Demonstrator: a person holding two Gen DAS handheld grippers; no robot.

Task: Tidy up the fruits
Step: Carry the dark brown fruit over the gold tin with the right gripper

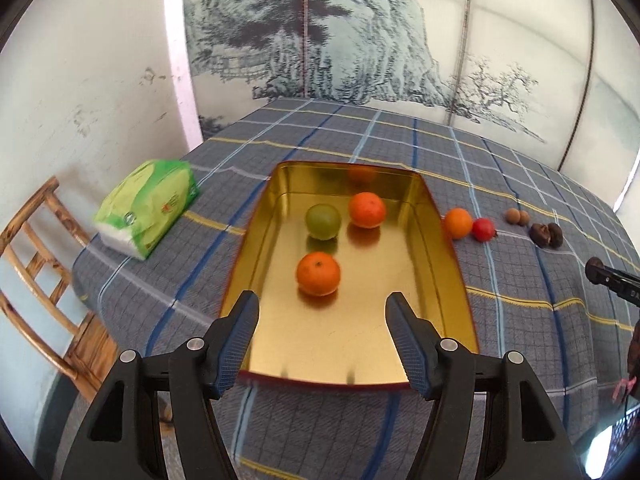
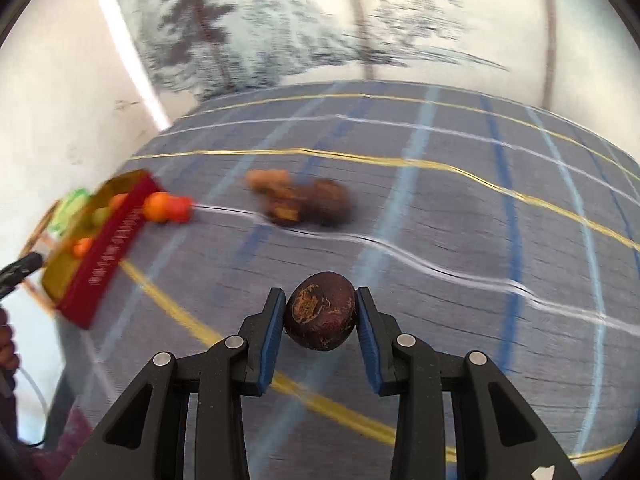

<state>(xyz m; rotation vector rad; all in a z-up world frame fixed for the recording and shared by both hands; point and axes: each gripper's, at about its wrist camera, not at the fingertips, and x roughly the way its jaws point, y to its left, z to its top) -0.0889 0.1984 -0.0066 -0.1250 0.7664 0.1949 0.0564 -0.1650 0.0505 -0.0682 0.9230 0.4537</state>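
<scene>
Right gripper (image 2: 321,312) pinches dark brown fruit (image 2: 321,311) lower centre, likely bound for gold tin (image 1: 452,252); left gripper (image 1: 322,312) spread, empty, over tin.

Left gripper (image 1: 322,312) hangs open and empty over the gold tray (image 1: 448,240), where two oranges (image 1: 318,273) and a green fruit (image 1: 323,221) sit.

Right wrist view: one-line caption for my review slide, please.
Right hand-held gripper clamps a dark brown fruit above the plaid tablecloth, the gold tray blurred at far left.
</scene>
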